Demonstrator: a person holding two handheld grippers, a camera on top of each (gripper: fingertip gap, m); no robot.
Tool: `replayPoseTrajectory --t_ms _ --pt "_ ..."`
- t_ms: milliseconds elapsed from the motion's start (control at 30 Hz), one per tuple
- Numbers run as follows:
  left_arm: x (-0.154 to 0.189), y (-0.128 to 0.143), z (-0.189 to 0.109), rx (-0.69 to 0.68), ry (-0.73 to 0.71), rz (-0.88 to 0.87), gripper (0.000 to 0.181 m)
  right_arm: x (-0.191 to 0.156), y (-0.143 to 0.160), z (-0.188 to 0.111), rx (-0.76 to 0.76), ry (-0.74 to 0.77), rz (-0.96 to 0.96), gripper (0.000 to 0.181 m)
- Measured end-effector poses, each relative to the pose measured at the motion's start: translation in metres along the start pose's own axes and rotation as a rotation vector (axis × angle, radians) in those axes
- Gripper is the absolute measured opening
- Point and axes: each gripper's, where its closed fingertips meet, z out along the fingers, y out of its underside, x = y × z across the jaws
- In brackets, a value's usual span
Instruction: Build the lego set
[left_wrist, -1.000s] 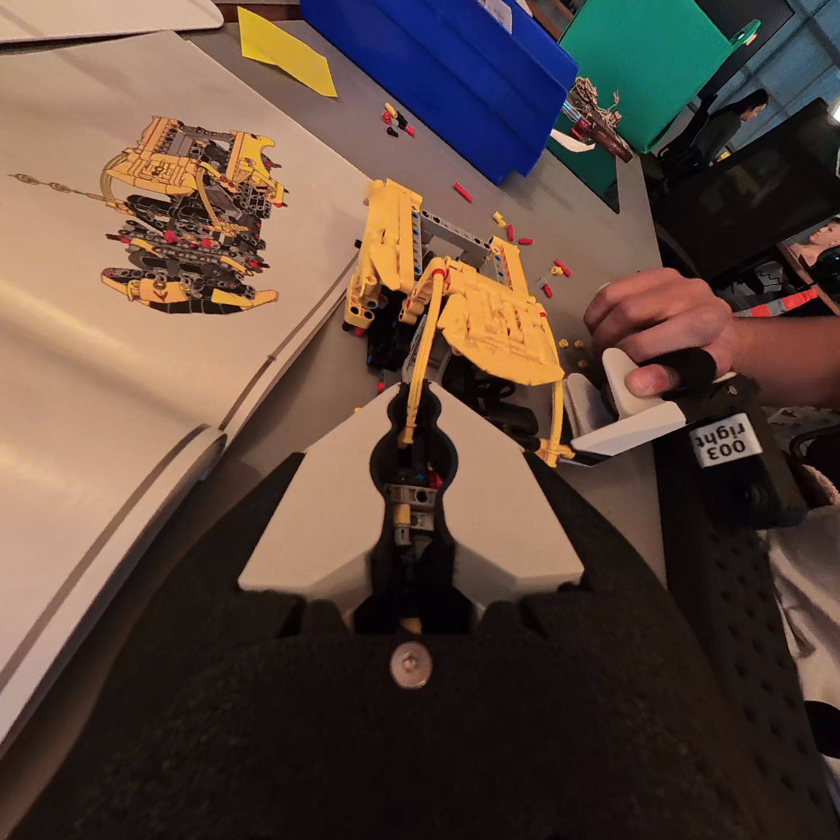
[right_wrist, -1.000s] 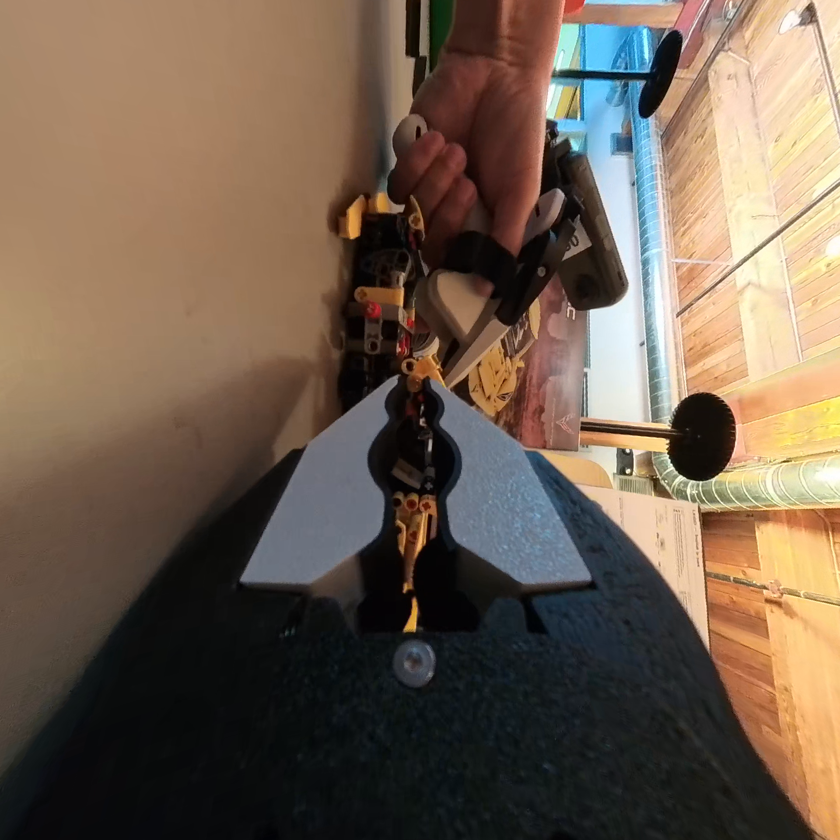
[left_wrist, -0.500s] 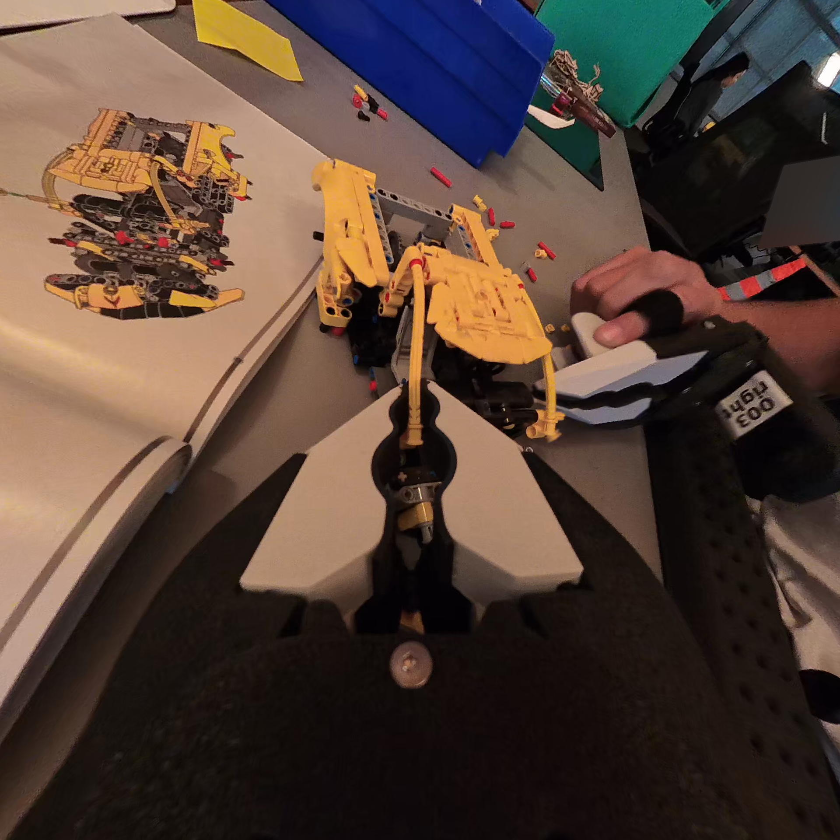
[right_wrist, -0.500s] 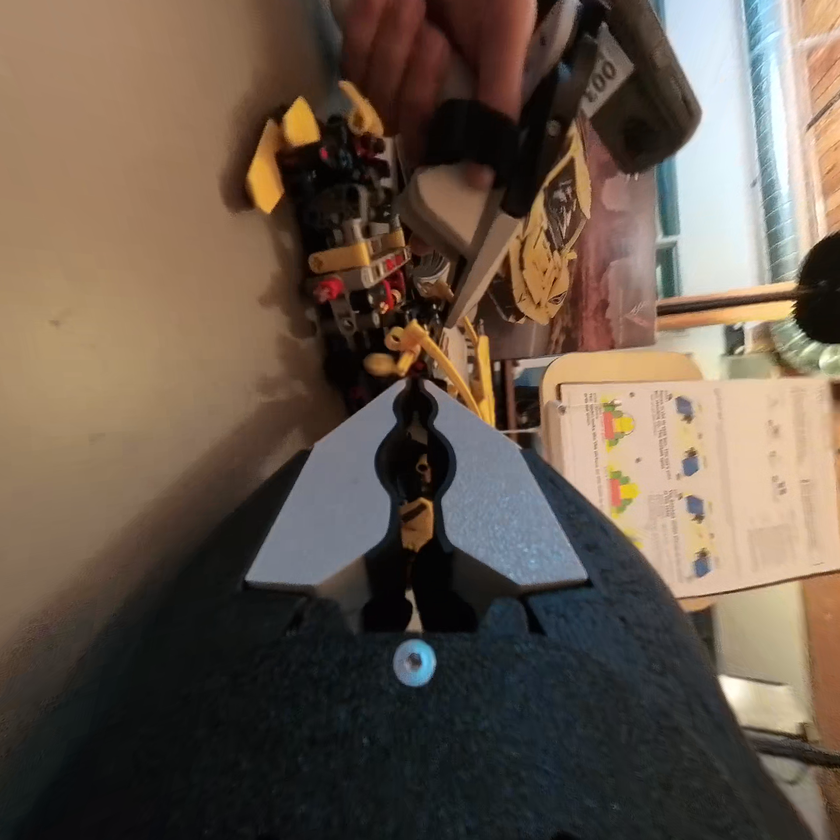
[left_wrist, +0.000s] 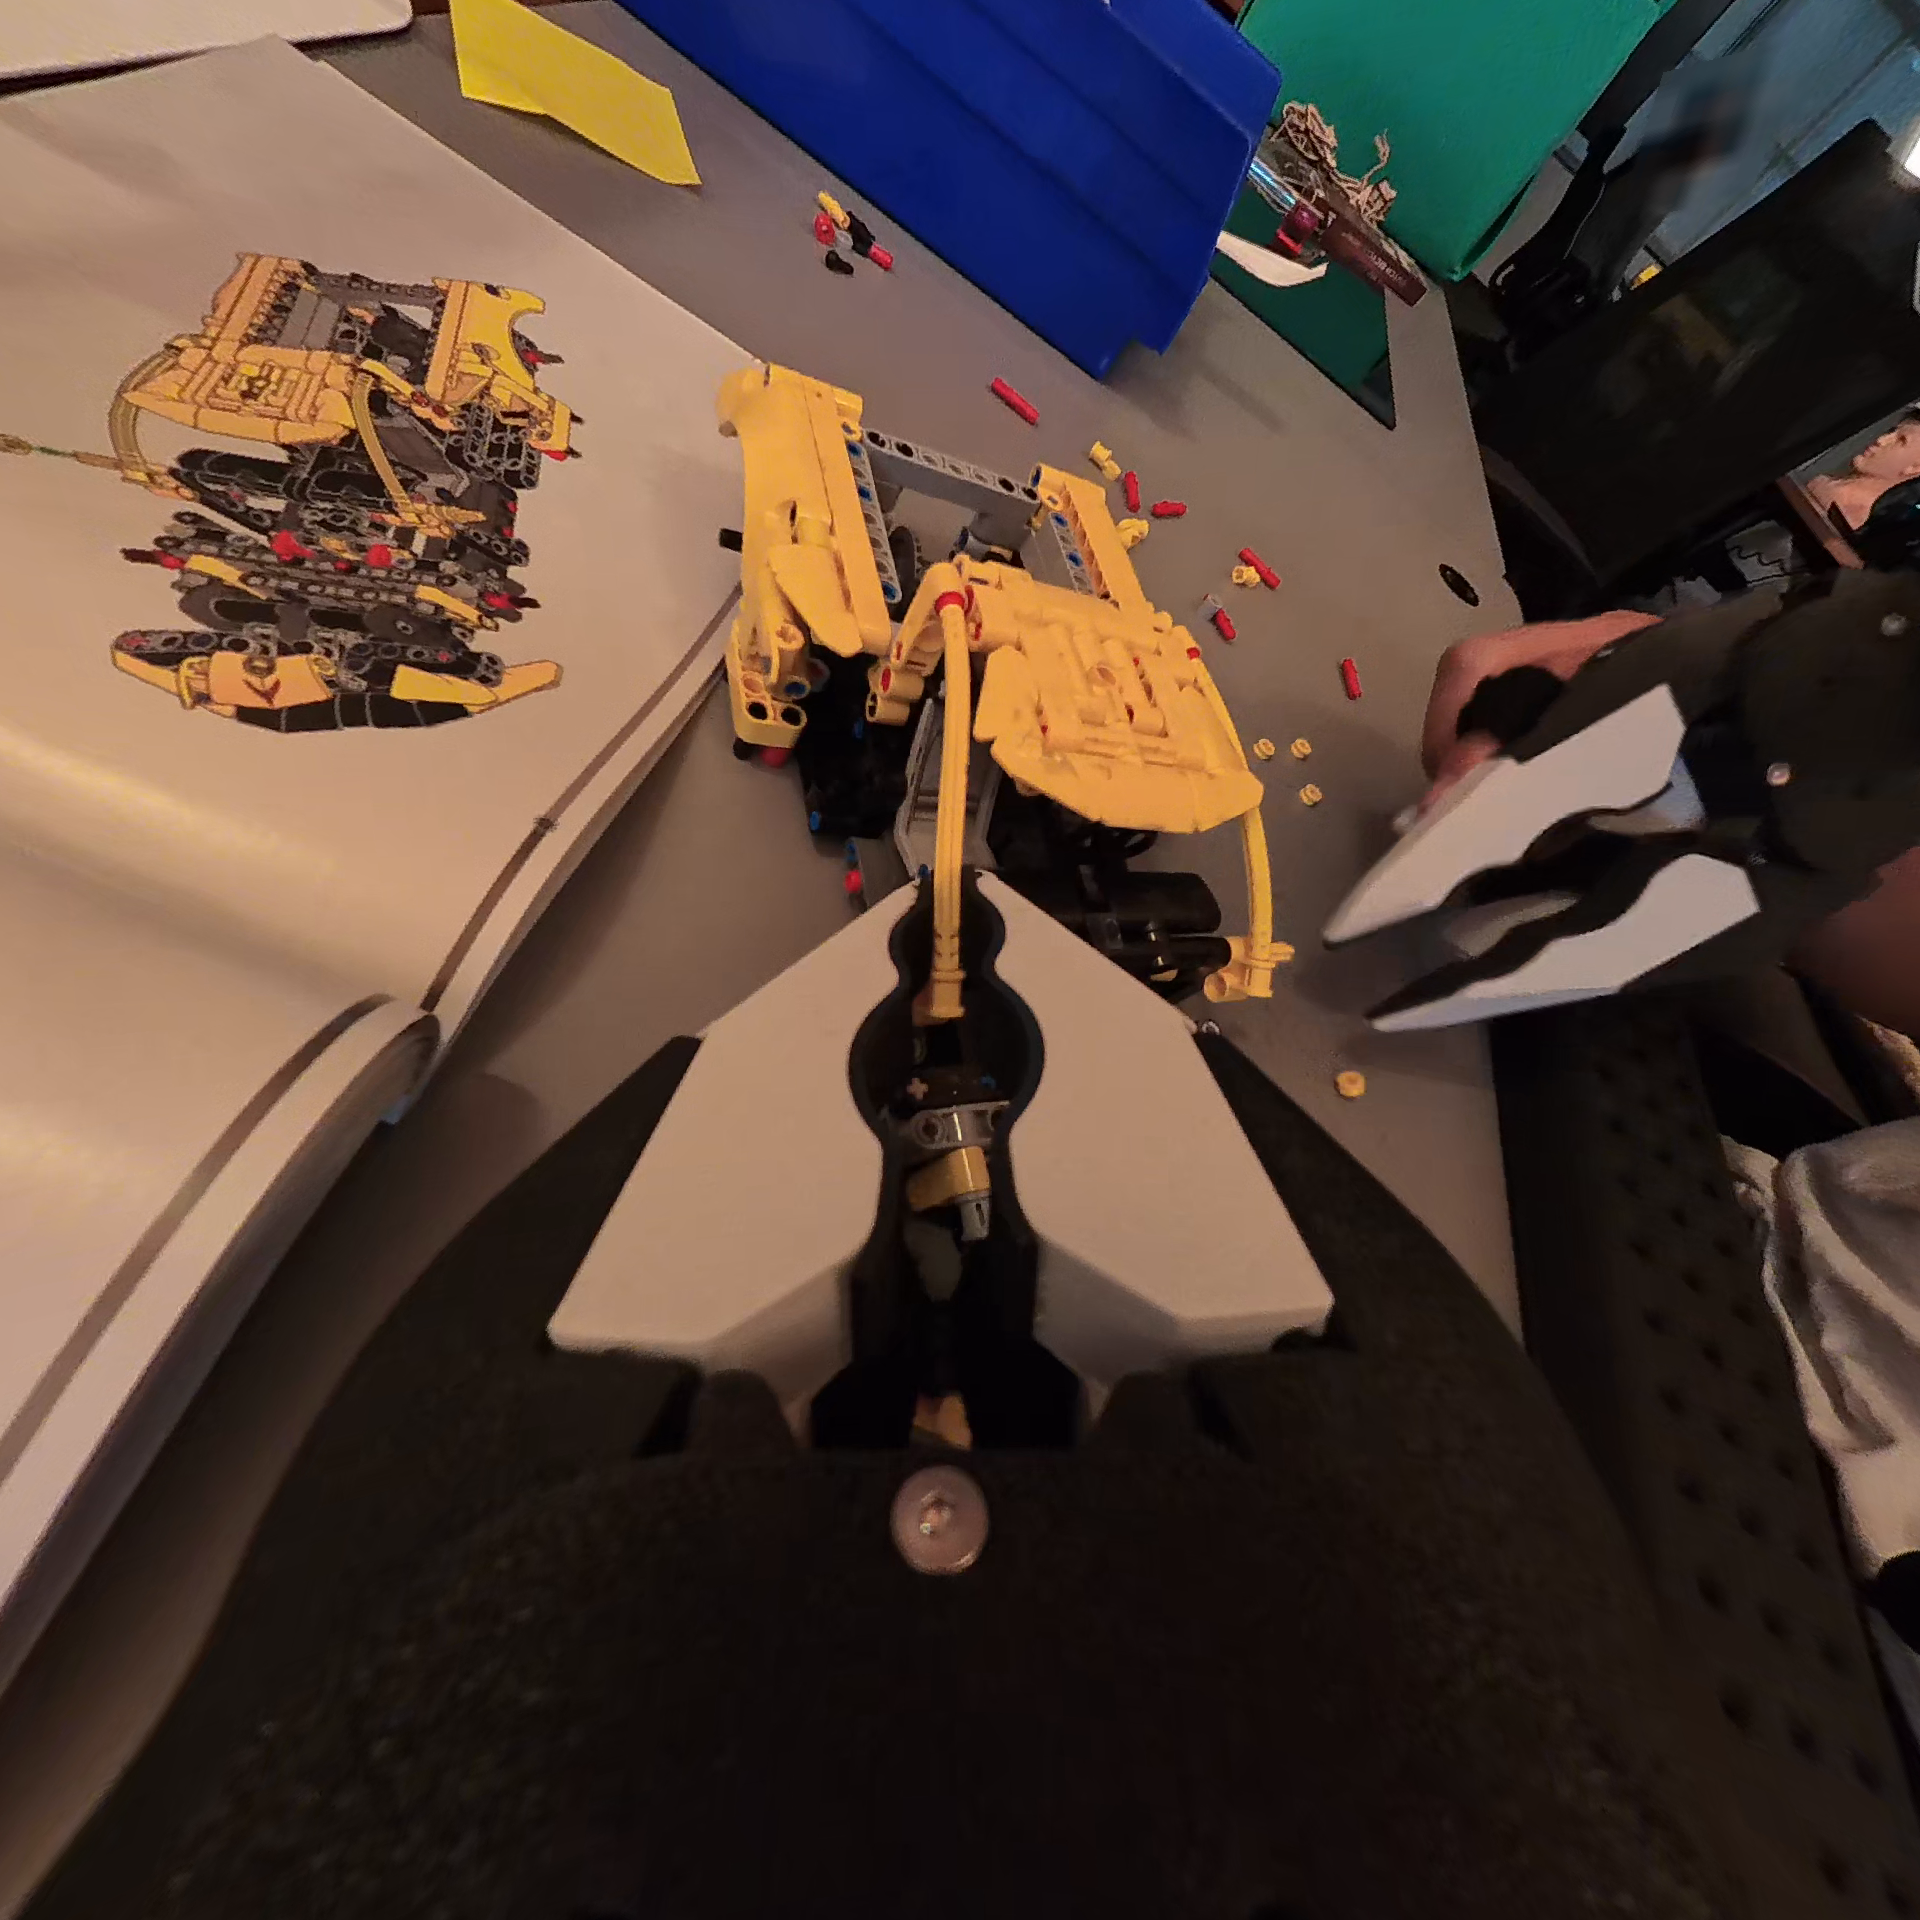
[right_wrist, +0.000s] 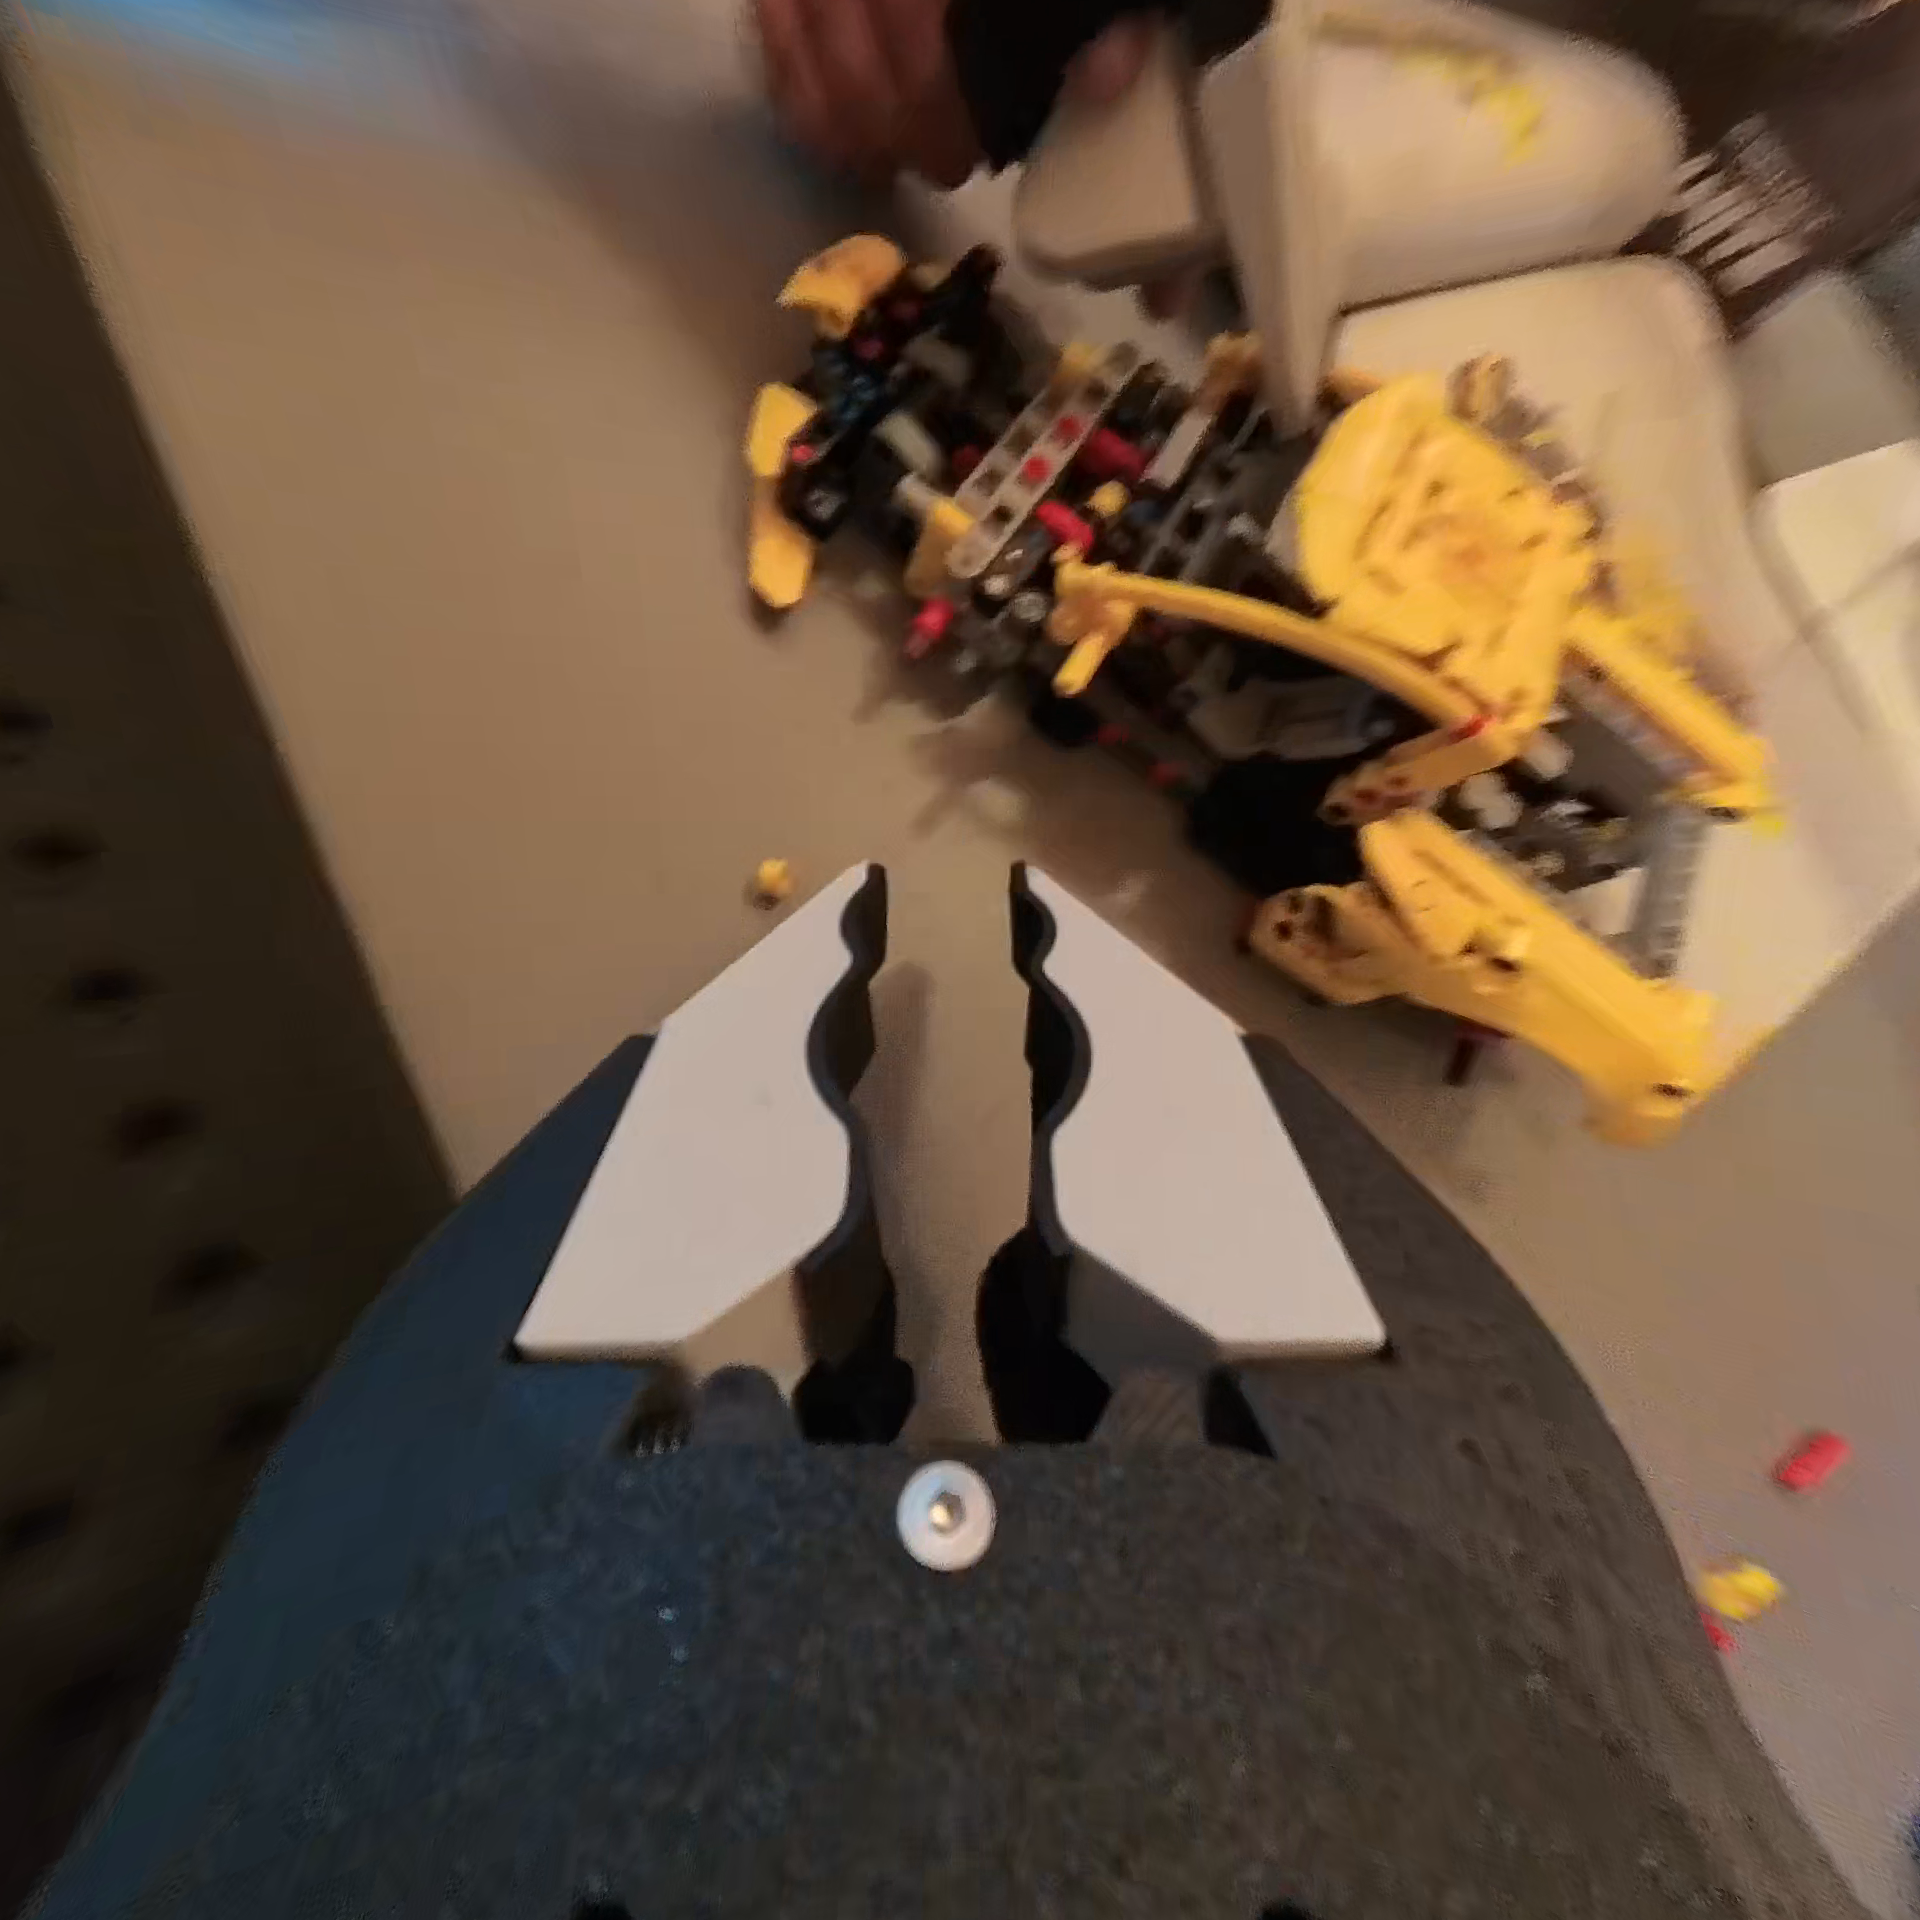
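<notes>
The yellow and black lego model (left_wrist: 1049, 686) lies on the grey table (left_wrist: 665, 935) beside the open instruction booklet (left_wrist: 312, 790). My left gripper (left_wrist: 945, 883) is shut on the model's near end, where a yellow flexible hose (left_wrist: 951, 810) and black and grey parts run between the fingers. My right gripper (left_wrist: 1361, 977) is open and empty, a short way right of the model's other hose end (left_wrist: 1247, 961). In the blurred right wrist view the right gripper (right_wrist: 945, 878) hovers over bare table, with the model (right_wrist: 1299, 644) ahead to the right and the left gripper's fingers (right_wrist: 1278, 260) behind it.
Blue bins (left_wrist: 987, 156) and a green box (left_wrist: 1455, 94) stand at the back. A yellow sheet (left_wrist: 571, 94) lies far left. Loose red and yellow pins (left_wrist: 1252, 566) are scattered right of the model. One small yellow piece (right_wrist: 771, 881) lies by my right fingertip. About 15 cm separates my left fingertips from my right.
My right gripper has let go of the model's hose end, opened and drawn back to the right; its view has swung round onto the table. My left gripper keeps its hold.
</notes>
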Motion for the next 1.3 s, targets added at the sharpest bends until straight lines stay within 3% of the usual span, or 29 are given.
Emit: replayPoseTrajectory --t_ms 167,667,733,800,867,967,1067,1300 --pt "0.000 0.000 0.000 -0.009 -0.017 0.015 0.004 -0.037 0.011 -0.002 -0.055 -0.237 0.058 0.022" --pt "0.003 0.002 -0.001 -0.022 -0.031 0.030 0.004 -0.045 0.007 0.008 -0.144 -0.289 -0.005 0.006" --pt "0.003 0.002 -0.001 -0.020 -0.028 0.027 0.004 -0.035 -0.003 0.008 -0.080 -0.229 -0.024 0.006" --pt "0.003 0.002 -0.001 -0.016 -0.019 0.020 0.004 -0.014 -0.024 0.003 0.096 -0.113 -0.090 0.006" --pt "0.003 0.002 -0.001 -0.014 -0.008 0.016 0.004 0.003 -0.042 -0.006 0.269 0.039 -0.262 0.005" --pt "0.003 0.002 -0.001 -0.011 0.009 0.010 0.004 0.020 -0.050 -0.007 0.365 0.284 -0.561 0.005" --pt "0.003 0.002 -0.001 -0.003 0.022 -0.004 0.004 0.018 -0.045 0.006 0.377 0.329 -0.728 0.005" --pt "0.003 0.003 -0.001 0.000 0.034 -0.010 0.004 0.021 -0.039 0.012 0.374 0.297 -0.721 0.006"
